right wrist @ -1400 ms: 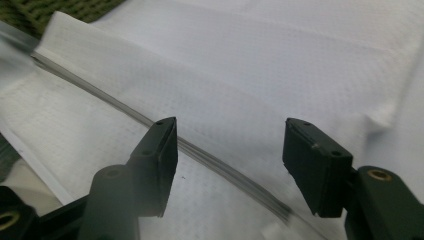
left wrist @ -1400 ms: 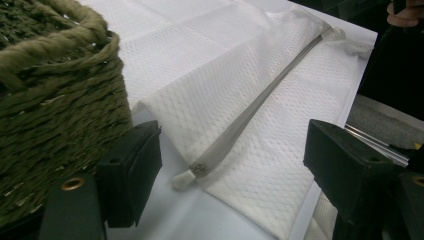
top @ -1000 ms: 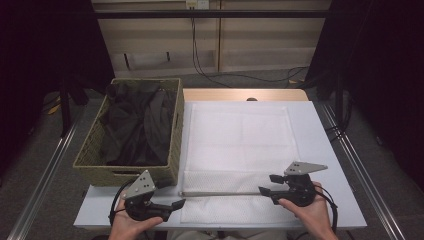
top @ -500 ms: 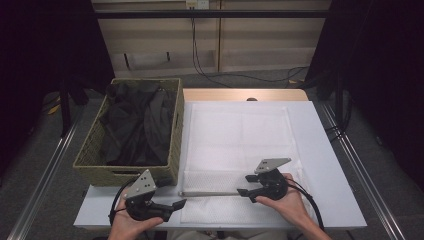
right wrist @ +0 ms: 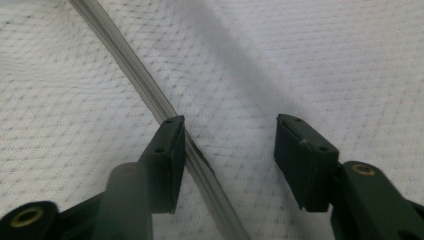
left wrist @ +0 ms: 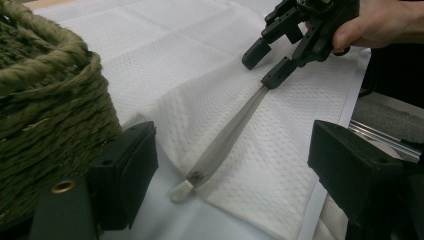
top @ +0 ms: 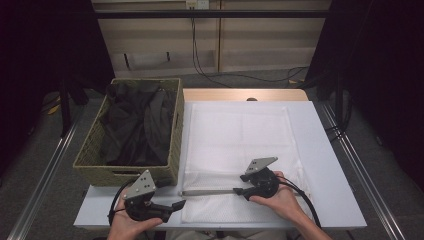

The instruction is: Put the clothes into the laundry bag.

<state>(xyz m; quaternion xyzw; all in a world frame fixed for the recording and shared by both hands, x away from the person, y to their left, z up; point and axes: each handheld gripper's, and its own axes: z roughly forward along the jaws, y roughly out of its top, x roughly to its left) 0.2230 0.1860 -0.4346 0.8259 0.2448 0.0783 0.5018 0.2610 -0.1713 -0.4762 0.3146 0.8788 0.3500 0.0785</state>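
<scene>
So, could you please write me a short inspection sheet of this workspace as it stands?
Surface: white table, a wooden strip along its far edge.
Job's things: white mesh laundry bag lying flat; its grey zipper runs along the near part, with the pull end toward the left.
Clutter: woven basket at the left, dark clothing inside.
Grippers: right gripper open, jaws either side of the zipper line; left gripper open at the bag's near left corner, holding nothing.
Cables: black gripper cable loops by the right hand; more cables on the floor beyond the table.
Surroundings: metal rails on both sides, dark curtains, pale wall panels.
</scene>
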